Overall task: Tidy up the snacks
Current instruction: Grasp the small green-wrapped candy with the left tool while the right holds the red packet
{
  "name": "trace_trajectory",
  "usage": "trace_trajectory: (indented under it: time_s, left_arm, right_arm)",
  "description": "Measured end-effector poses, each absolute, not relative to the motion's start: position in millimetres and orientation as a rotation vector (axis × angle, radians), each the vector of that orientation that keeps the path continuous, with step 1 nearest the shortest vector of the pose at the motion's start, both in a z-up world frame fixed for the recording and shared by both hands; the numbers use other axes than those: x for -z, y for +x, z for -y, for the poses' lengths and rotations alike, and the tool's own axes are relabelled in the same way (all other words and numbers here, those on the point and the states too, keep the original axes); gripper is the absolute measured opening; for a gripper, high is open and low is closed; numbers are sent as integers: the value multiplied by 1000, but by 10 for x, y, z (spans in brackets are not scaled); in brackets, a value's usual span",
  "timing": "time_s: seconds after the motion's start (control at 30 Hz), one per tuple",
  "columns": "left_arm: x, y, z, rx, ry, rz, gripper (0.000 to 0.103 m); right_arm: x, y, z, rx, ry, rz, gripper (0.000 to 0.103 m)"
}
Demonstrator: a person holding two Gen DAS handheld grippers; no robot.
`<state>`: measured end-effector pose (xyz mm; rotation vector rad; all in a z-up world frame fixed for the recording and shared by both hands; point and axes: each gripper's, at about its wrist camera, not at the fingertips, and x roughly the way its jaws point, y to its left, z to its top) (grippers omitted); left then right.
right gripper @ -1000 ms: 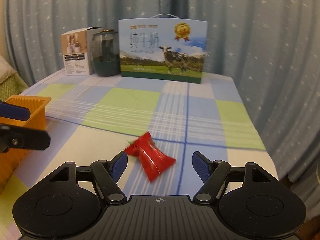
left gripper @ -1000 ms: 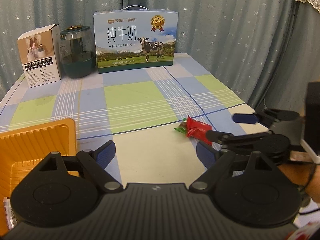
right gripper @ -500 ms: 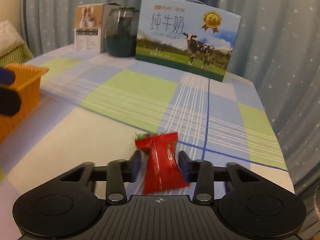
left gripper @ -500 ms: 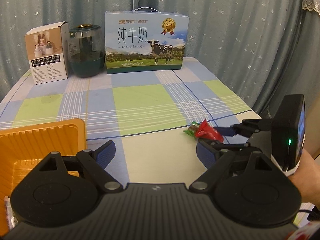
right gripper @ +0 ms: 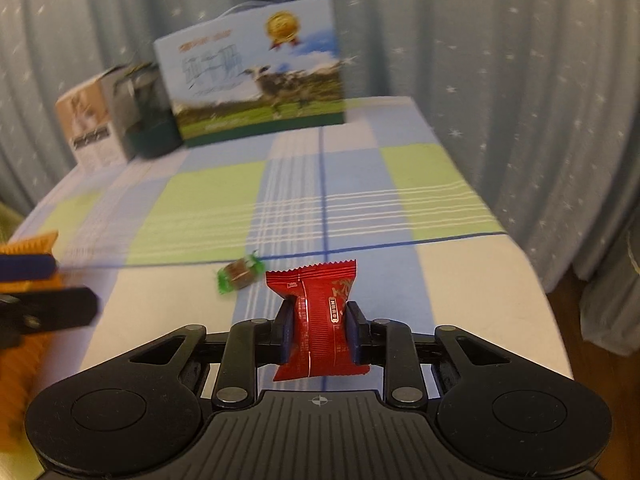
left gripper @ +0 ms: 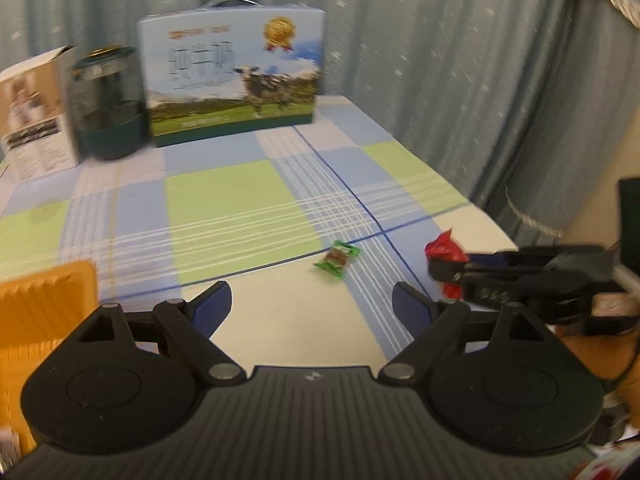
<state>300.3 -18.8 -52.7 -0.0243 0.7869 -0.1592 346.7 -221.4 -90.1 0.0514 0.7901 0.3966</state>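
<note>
The red snack packet (right gripper: 320, 320) was held upright between the two blue pads of the right gripper (right gripper: 320, 330). Its jaws had just been closing, and now they were clenched on the middle of the packet, so the wrapper was squeezed there, with its toothed top edge standing above the pads. In the left wrist view the same red packet (left gripper: 444, 250) appeared at the tip of the right gripper (left gripper: 448, 272), near the right edge of the table.

A small green-wrapped candy (right gripper: 239, 276) lay on the checked tablecloth (right gripper: 360, 208) just beyond and to the left of the red packet, apart from it. In the left wrist view this candy (left gripper: 337, 258) lay ahead of the left gripper (left gripper: 312, 308), between the lines of its two fingers but well in front of them. The left gripper's jaws stood wide apart and nothing was between the pads.

An orange tray (left gripper: 44, 304) stood at the left edge of the table, beside the left gripper. At the far side of the table a milk carton box (left gripper: 232, 76) with a picture of a cow stood in front of the curtain (left gripper: 440, 60). Left of it were a dark green jar (left gripper: 108, 108) and then a small white box (left gripper: 34, 112), close together. Both views were somewhat blurred.
</note>
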Motion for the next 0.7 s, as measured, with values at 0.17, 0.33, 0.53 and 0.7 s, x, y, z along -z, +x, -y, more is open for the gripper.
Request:
trace_trajectory:
  time_s: [0.17,0.33,0.53,0.7]
  left_arm:
    - [634,3277,293,197,42,-840,73]
    - [763,3551,463,236,148,-870,66]
    - [921,3801,642,272,239,-912,48]
    - [1019,3952,692,280,235,-934,41]
  right_arm:
    - [878,3476,2339,-347,100,-803,27]
    - [913,3498,2365,-327,105,-803,27]
    - [936,3530,2410,-306,141,-800,27]
    - [968,3547,2433,-290,152,-815,27]
